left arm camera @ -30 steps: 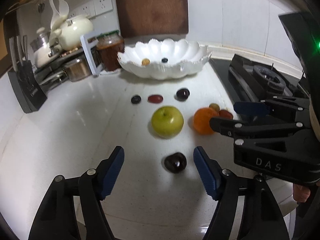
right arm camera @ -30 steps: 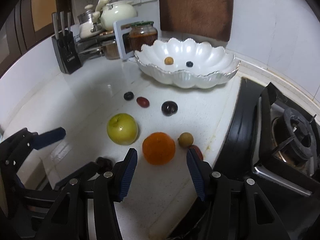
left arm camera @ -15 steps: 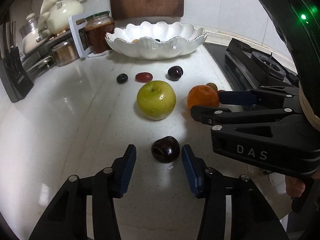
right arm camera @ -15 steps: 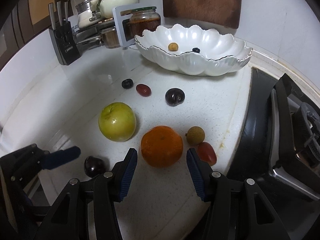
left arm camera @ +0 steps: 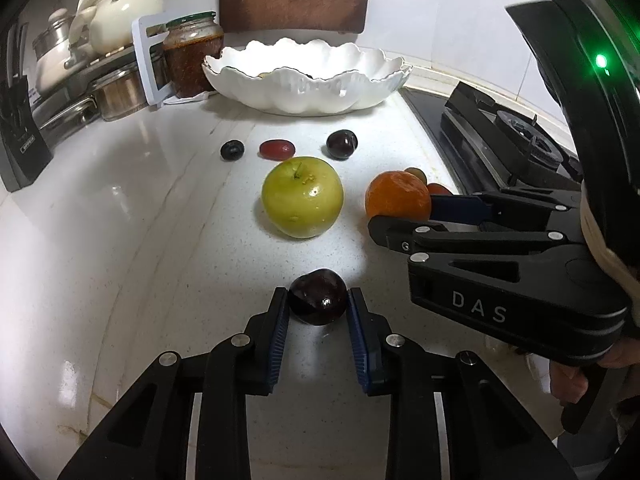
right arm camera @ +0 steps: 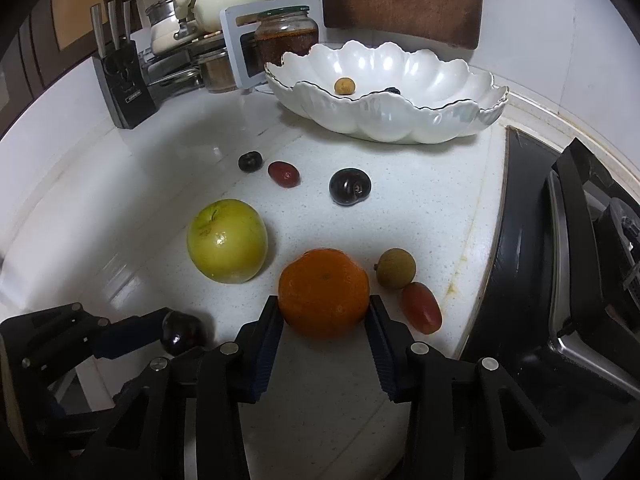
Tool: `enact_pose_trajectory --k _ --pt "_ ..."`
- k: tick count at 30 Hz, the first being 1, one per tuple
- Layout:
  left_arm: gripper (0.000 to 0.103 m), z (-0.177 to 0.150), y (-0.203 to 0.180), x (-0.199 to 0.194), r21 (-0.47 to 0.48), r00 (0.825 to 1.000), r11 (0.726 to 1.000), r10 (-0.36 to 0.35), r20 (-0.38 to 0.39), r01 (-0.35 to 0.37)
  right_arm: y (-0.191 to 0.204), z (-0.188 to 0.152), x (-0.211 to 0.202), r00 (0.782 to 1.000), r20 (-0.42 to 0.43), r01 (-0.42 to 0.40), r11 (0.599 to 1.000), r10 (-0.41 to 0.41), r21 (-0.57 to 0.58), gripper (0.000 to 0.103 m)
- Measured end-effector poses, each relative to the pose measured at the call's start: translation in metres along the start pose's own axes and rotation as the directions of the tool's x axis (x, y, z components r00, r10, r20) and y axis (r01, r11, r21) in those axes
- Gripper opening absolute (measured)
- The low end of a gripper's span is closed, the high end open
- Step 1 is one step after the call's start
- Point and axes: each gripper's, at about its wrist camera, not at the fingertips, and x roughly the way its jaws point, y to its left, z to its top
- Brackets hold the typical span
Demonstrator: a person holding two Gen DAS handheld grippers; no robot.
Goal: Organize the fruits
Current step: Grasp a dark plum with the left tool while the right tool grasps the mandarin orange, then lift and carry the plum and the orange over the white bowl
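My left gripper (left arm camera: 318, 312) is shut on a dark plum (left arm camera: 318, 296) that rests on the white counter; the plum also shows in the right wrist view (right arm camera: 182, 332). My right gripper (right arm camera: 324, 320) has its pads against both sides of an orange (right arm camera: 324, 292), which sits on the counter; the orange also shows in the left wrist view (left arm camera: 398, 200). A green apple (right arm camera: 227, 240) lies left of the orange. A white scalloped bowl (right arm camera: 400, 116) at the back holds a small tan fruit (right arm camera: 345, 86) and a dark berry (right arm camera: 392, 90).
Loose on the counter: a second dark plum (right arm camera: 349, 186), a red grape (right arm camera: 283, 174), a dark grape (right arm camera: 250, 161), a tan longan (right arm camera: 396, 274) and a red grape (right arm camera: 421, 307). A gas stove (right arm camera: 580, 260) is at right. A jar (right arm camera: 286, 36), pots and a knife block (right arm camera: 122, 88) stand at back left.
Both grippers moved forward and down and closed: the left jaws closed onto the dark plum, the right jaws closed in on the orange.
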Motion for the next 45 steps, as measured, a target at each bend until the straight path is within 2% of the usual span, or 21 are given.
enact_pose_trajectory --k 13,26,34,45 --pt "0.029 0.019 0.017 -0.026 -0.052 0.998 0.999 -0.001 0.062 0.004 0.000 -0.003 -0.019 0.999 0.040 0.008 0.998 -0.010 0.058 0.041" --pt "0.029 0.041 0.024 -0.058 -0.045 0.987 0.998 -0.030 0.159 0.037 0.001 0.006 -0.063 0.988 0.141 0.051 0.993 -0.065 0.103 0.041" --pt "0.029 0.061 0.024 -0.078 -0.011 0.972 0.999 -0.048 0.231 0.052 0.002 0.016 -0.089 0.972 0.210 0.075 0.988 -0.103 0.136 0.041" --pt "0.029 0.092 0.026 -0.096 0.049 0.940 0.997 -0.069 0.335 0.055 0.001 0.035 -0.112 0.944 0.286 0.118 0.977 -0.166 0.179 0.041"
